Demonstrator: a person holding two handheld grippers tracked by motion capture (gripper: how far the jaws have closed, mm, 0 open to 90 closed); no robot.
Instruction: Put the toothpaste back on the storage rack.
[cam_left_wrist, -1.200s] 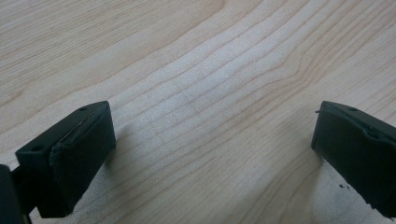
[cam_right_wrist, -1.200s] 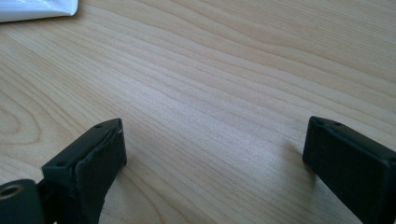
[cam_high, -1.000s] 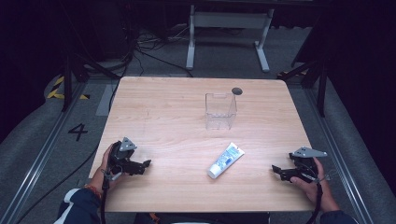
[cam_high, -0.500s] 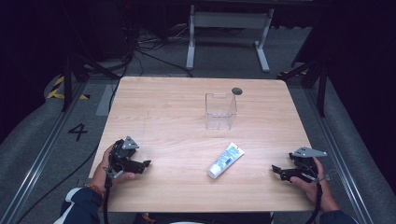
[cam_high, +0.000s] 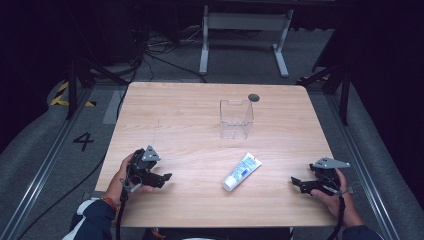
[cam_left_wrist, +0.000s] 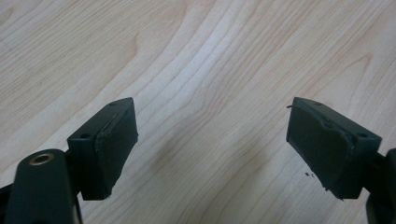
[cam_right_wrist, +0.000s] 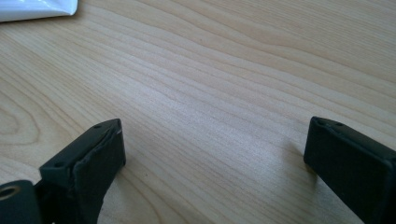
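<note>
High view first: at the left we see the left gripper (cam_high: 161, 177) held low over the wooden table (cam_high: 190, 120) near its front-left corner, the person's left hand (cam_high: 124, 176) wrapped round it and a grey three-cornered plate on top. Left gripper view gives us its two black jaws spread wide apart with bare wood grain between them, pinching nothing. Moving right, a clear plastic container (cam_high: 236, 118) stands upright past the middle of the table, with a small dark round spot (cam_high: 253, 97) on the wood just behind it toward the far edge. Nearer us, a white and blue tube (cam_high: 242, 171) lies flat and slantwise, its cap end toward the front edge, well apart from both grippers. At the far right we find the right gripper (cam_high: 299, 183) in the right hand (cam_high: 334, 196) near the front-right corner. Right gripper view shows its jaws likewise spread over bare wood, a white edge of the tube (cam_right_wrist: 37, 9) in the upper-left corner.
</note>
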